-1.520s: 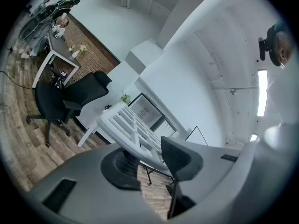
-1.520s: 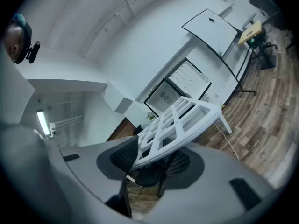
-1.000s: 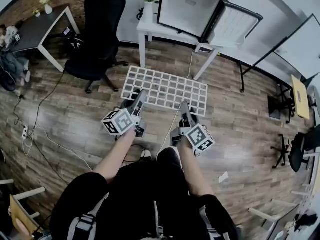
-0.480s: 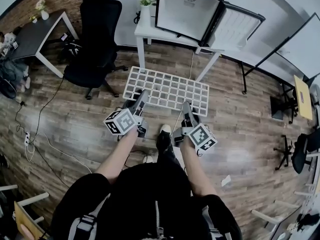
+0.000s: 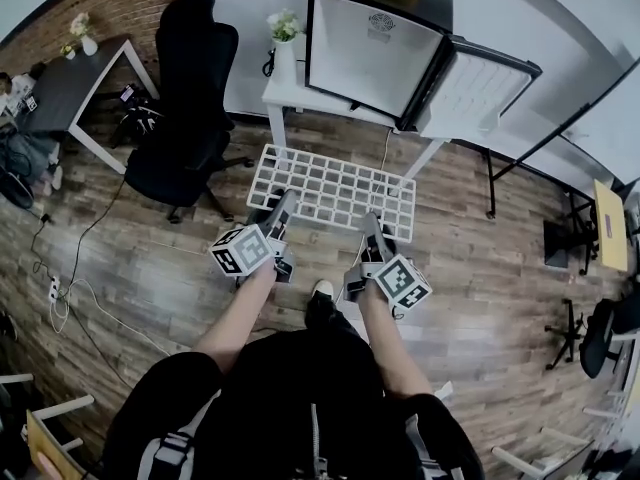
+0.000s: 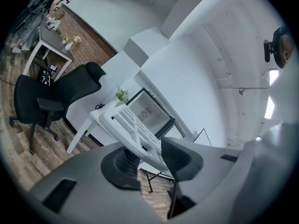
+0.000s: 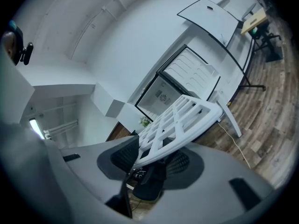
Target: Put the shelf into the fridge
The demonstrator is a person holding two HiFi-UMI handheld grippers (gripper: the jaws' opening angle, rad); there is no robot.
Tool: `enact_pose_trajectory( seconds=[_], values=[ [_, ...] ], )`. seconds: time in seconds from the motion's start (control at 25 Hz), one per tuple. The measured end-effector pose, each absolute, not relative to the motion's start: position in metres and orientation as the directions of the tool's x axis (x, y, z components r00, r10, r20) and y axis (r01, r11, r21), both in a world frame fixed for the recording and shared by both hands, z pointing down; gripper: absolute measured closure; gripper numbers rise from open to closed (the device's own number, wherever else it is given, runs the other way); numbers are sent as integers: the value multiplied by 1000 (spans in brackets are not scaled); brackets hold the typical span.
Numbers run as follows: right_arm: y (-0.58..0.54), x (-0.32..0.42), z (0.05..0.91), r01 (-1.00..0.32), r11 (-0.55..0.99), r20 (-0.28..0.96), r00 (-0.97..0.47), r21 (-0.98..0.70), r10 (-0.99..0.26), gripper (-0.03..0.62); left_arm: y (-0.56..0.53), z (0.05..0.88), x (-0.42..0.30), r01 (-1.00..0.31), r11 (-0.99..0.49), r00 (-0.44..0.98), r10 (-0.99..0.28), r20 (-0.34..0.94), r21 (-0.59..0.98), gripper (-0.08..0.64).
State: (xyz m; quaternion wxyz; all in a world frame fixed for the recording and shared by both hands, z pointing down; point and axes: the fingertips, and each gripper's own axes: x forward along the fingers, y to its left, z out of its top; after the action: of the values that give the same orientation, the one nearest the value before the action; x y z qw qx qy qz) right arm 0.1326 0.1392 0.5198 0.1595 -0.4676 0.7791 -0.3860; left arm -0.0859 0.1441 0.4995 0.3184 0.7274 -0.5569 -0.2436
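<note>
A white grid shelf (image 5: 333,185) hangs flat in the air in front of me, held by its near edge. My left gripper (image 5: 283,204) is shut on its near left part and my right gripper (image 5: 371,218) on its near right part. In the left gripper view the shelf (image 6: 135,130) runs out from between the jaws of that gripper (image 6: 148,155). The right gripper view shows the shelf (image 7: 180,119) pinched in that gripper (image 7: 152,158) too. The small black fridge (image 5: 375,44) stands on a white table (image 5: 282,78) ahead, its door (image 5: 478,90) swung open to the right, its inside white.
A black office chair (image 5: 190,108) stands left of the white table, and a dark desk (image 5: 75,68) at the far left. A small plant (image 5: 280,30) sits on the table's left end. Cables (image 5: 70,283) lie on the wood floor at the left.
I have stepped toward the fridge with the shelf held in both grippers; the fridge and table now lie closer. Both grips are unchanged.
</note>
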Motion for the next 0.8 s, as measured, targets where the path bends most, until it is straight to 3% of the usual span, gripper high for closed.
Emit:
enact_pose_trajectory(
  seconds=[0.24, 0.8],
  values=[
    [45, 150, 511, -599, 264, 121, -525, -756, -843, 425, 52, 490, -68, -656, -163, 249, -968, 7, 737, 410],
    [-40, 142, 510, -595, 279, 114, -536, -753, -836, 426, -35, 488, -75, -645, -175, 251, -968, -10, 744, 411]
  ],
)
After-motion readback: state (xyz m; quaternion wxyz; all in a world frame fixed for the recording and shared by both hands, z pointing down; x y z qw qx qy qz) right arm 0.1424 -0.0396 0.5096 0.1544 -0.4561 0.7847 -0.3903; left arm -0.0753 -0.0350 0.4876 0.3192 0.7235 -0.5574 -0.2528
